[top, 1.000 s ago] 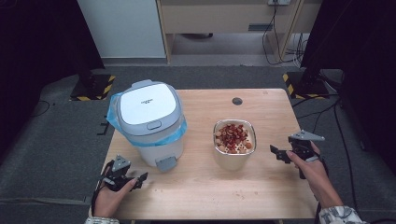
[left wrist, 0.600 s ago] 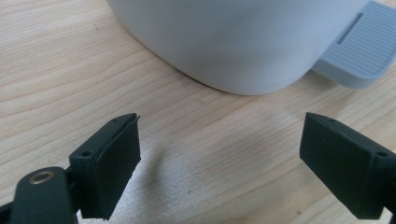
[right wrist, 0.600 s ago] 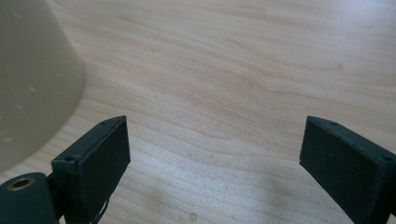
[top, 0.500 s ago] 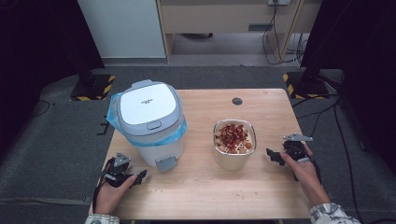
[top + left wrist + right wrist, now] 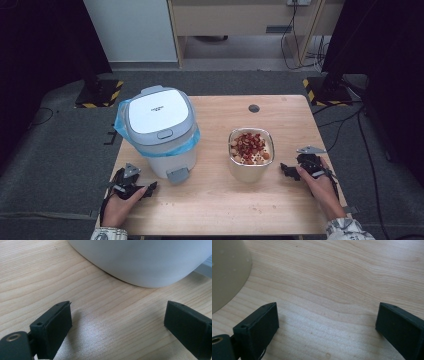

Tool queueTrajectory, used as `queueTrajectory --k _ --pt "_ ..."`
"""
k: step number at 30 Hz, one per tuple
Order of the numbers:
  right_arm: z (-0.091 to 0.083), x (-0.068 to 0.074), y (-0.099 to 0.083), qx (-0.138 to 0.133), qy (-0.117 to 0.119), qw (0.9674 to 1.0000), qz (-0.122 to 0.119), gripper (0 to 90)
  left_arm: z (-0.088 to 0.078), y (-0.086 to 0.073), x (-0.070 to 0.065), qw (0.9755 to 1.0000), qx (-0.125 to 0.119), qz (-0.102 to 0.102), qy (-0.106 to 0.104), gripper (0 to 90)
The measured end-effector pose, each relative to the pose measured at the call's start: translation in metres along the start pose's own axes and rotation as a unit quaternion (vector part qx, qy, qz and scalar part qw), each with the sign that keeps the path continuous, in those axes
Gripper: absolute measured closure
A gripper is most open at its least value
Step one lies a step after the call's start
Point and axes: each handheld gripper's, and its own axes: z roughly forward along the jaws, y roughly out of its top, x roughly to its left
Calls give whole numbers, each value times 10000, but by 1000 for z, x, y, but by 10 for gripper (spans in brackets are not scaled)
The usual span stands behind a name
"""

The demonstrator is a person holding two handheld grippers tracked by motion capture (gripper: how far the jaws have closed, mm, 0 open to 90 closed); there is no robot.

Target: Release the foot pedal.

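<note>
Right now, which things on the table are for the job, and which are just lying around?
Probably for the job:
bin, lid shut
tub of food scraps
left gripper, open
right gripper, open

Just lying around:
dark round spot in the table
striped blocks on the floor

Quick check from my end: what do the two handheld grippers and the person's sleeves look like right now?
Both are black. The left gripper and right gripper each carry a grey three-cornered plate on top. Each has two flat, blocky black jaws; a brass-coloured ring sits at the lower left of each gripper view. The sleeves are light with a dark speckled pattern.
</note>
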Motion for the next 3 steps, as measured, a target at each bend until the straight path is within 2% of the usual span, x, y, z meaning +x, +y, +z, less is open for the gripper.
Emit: queueTrajectory --k 3 --pt "-1 1 -1 -1 34 10000 -18 49 0 -1 0 10000 -37 13 -10 60"
